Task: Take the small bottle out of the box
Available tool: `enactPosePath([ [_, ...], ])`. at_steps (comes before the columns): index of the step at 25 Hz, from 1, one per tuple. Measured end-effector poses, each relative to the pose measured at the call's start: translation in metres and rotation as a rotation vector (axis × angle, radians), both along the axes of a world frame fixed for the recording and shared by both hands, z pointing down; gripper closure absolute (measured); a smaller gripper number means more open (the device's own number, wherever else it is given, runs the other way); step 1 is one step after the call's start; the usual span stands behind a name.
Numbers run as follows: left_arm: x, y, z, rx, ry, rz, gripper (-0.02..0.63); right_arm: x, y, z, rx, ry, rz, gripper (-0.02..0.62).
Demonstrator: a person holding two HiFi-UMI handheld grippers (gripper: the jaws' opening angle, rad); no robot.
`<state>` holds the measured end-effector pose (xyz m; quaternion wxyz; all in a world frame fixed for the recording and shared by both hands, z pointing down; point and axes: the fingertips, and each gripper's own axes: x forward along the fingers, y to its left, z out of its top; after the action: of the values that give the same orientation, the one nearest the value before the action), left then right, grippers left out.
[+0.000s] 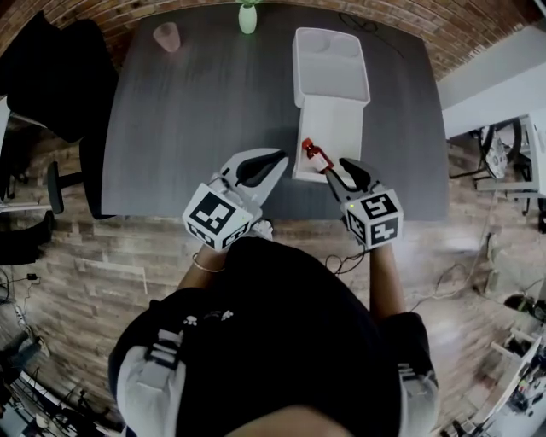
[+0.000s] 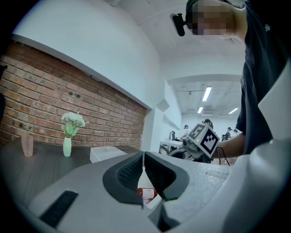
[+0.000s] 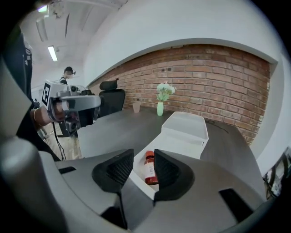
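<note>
- Mostly bare, the dark table (image 1: pixel 196 111) gives free room to the left of the white box (image 1: pixel 334 141). Only a pink cup (image 1: pixel 167 36) and a pale green vase (image 1: pixel 247 17) stand on that side, both at the far edge and well apart from the grippers.
- The box sits on the right half of the table, its long sides running away from the person. Its near end is close to the table's near edge.
- Its lid (image 1: pixel 330 64) lies folded back at the far end, so the box is open from above.
- The small bottle (image 3: pixel 150 167) lies on its side inside the box, along the left wall by the near corner. Its cap points away from the right gripper.
- It is dark red with a red cap and a white label round its middle.
- The right gripper (image 3: pixel 143 153) hangs over that near corner with its jaws apart. The bottle shows in the gap between them, closer to the right-hand jaw, and the pads do not press on it.
- The left gripper (image 2: pixel 143 154) hovers over bare tabletop just left of the box. Its jaws are drawn together to a thin slit and hold nothing.
</note>
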<state>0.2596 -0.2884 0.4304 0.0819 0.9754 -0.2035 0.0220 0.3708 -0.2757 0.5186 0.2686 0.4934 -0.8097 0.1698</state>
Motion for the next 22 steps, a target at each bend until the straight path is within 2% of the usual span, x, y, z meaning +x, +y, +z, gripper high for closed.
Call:
enactPosePath([
  [11,-0.009,-0.051,0.012,-0.025,0.022,-0.034,0.603,-0.009,-0.035,0.072,-0.222,0.140,-0.070,0.381],
  [16,-0.014,-0.067,0.014,-0.031,0.036,-0.031,0.603,-0.010,-0.041,0.098,-0.320,0.229,-0.084,0.368],
  [18,-0.016,-0.074,0.016,-0.035,0.040,-0.031,0.603,-0.010,-0.041,0.109,-0.361,0.251,-0.082,0.339],
  [22,-0.019,-0.086,0.019,-0.044,0.042,-0.022,0.603,-0.010,-0.052,0.117,-0.373,0.264,-0.068,0.342],
])
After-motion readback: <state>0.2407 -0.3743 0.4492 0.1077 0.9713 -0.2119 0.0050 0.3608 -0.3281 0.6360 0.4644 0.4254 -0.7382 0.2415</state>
